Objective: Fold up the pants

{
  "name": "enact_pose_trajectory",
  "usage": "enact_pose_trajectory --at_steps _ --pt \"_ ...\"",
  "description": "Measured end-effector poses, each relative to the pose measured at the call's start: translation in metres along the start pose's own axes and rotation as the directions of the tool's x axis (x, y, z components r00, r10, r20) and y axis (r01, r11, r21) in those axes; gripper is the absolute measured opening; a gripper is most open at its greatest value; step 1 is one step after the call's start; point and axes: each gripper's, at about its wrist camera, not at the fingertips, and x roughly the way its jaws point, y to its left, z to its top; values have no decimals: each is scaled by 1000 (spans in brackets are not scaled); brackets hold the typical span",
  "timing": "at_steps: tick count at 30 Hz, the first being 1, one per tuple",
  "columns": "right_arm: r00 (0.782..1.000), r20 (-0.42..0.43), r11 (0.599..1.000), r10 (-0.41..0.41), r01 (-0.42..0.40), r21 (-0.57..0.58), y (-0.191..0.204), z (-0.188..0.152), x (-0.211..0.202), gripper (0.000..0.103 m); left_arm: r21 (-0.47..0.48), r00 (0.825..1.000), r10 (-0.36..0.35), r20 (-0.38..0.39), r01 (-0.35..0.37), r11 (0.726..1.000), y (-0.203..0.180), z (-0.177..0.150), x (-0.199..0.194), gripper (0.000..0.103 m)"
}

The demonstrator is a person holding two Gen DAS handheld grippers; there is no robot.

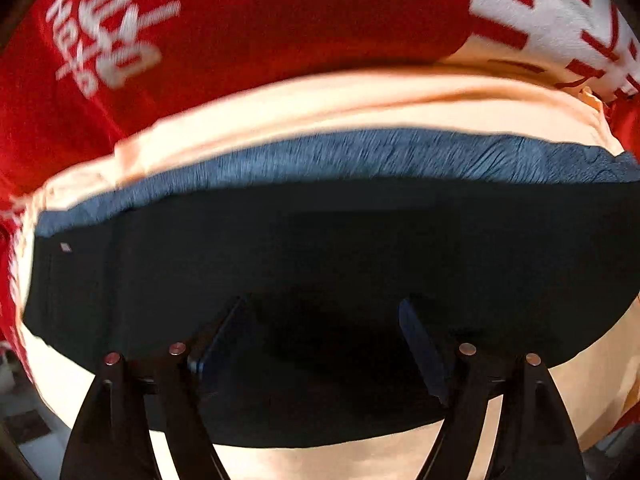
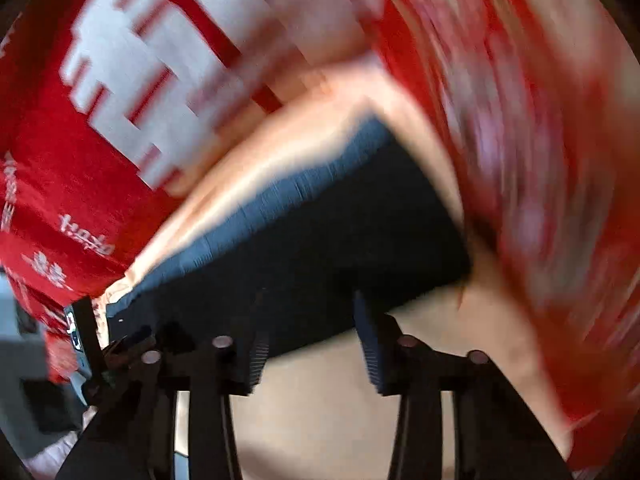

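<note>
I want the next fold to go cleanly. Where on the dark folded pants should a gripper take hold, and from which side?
Probably at the near edge of the dark pants, coming in low from the camera side. That edge lies free on the peach cloth; the far edge ends in a ribbed blue waistband. The left gripper is open over it, the right gripper open at the corner.

We see the folded dark navy pants (image 1: 320, 248) lying on a pale peach cloth (image 1: 360, 104), which spreads over the red printed banner with white lettering (image 1: 248, 12) behind it. We find the left gripper (image 1: 324, 336) directly before the pants, its fingers over their near edge. In the right wrist view the right gripper (image 2: 312, 344) stands at the pants' (image 2: 320, 232) near edge, the banner (image 2: 60, 168) beyond.
</note>
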Motion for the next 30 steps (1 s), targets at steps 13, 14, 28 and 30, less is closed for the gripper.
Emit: enact_pose_trajectory --at_steps 13,14,28,30 --pt "994 94 985 63 -77 153 -15 -5 16 6 2 1000 -12 -1 12 1000 3 -2 2 80" --pt "992 105 988 70 -83 128 -12 -7 10 6 14 1000 -14 0 14 1000 3 -4 1 80" --pt "992 112 985 -56 73 -159 26 25 -17 28 68 998 -21 68 16 998 -19 17 -9 85" --pt "990 117 978 -76 97 -183 34 46 -3 28 71 996 -34 84 28 997 -33 29 -8 85"
